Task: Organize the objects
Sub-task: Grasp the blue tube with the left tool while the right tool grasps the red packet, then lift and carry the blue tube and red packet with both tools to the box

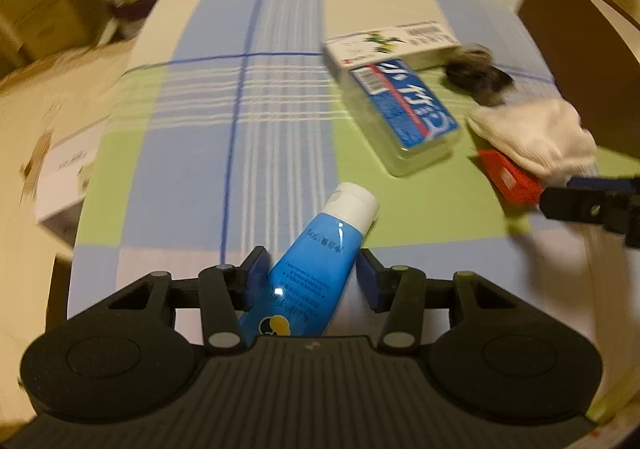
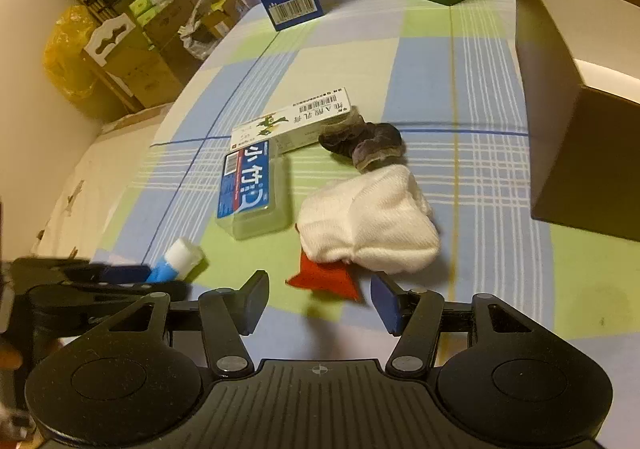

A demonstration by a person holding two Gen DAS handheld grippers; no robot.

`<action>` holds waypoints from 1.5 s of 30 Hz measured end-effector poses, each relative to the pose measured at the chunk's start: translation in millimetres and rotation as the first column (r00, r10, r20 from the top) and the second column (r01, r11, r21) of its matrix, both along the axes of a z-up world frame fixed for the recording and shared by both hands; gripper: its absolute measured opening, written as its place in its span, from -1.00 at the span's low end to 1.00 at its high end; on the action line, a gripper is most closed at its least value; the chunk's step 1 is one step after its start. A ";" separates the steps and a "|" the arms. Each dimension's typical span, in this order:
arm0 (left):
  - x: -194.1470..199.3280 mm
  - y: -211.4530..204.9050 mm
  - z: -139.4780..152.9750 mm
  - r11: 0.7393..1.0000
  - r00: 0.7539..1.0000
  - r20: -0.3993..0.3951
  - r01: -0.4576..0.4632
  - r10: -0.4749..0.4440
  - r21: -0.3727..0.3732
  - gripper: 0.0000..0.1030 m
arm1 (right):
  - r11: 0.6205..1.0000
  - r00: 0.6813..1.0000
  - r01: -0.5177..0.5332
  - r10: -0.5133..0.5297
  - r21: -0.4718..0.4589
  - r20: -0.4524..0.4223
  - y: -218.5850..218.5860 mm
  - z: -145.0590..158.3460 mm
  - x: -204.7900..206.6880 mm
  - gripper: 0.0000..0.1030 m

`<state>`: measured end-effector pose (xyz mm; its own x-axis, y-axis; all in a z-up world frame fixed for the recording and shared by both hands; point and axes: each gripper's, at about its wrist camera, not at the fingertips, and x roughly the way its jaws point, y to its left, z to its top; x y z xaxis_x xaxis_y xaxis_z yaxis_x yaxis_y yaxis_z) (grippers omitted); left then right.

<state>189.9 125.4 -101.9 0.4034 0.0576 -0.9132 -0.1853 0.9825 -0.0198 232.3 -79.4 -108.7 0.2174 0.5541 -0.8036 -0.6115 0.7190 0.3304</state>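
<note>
The left gripper [image 1: 312, 273] sits at the bottom centre of its own view with its blue pads spread, and the blue tube [image 1: 316, 273] lies between them. The left pad looks to touch the tube's side; the right pad stands just apart from it, so this reads as a grasp not yet made firm. The tube's long axis runs nearly along the fingers, leaning toward the upper right of the frame, its white cap [image 1: 354, 205] pointing away from the tool and its crimped end hidden under the gripper body. Squeezing across the tube's width should therefore catch it squarely.

The right gripper [image 2: 316, 299], at the bottom centre of its view, is also spread and holds nothing. Just beyond its fingertips lies the red pouch [image 2: 326, 281], partly under the white sock [image 2: 372, 225]. Further up the frame are the dark scrunchie [image 2: 362, 147], the clear case with a blue label [image 2: 252, 193] and the white carton [image 2: 292, 121]. The brown box [image 2: 580, 97] at the right edge is likely the destination, and the right gripper is nearer to it.
</note>
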 end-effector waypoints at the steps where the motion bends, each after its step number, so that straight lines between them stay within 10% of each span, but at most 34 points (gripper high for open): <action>1: -0.2 2.5 0.4 1.000 1.000 -0.001 -0.028 0.028 -0.011 -0.16 | 1.000 1.000 0.009 -0.009 0.005 -0.007 1.9 -1.4 1.9 0.06; 12: 2.4 3.1 0.7 0.999 0.999 -0.001 -0.038 0.038 -0.014 -0.26 | 0.997 0.999 -0.025 0.026 -0.068 0.018 17.0 -18.2 5.4 -0.42; 21: -6.5 -3.8 -0.7 0.995 0.995 0.011 0.104 -0.104 -0.005 -0.24 | 0.966 0.978 -0.178 0.194 -0.188 0.071 -1.2 -16.1 -13.3 -0.44; 45: 25.8 -63.9 -2.2 0.996 0.996 -0.020 0.086 -0.085 0.018 -0.23 | 0.978 0.988 -0.066 0.092 -0.200 0.124 -58.3 -20.8 3.9 -0.32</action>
<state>215.7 61.5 -104.1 0.3901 0.0410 -0.9199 -0.1006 0.9949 0.0017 236.1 -137.7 -129.5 0.2905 0.4094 -0.8649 -0.6980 0.7090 0.1012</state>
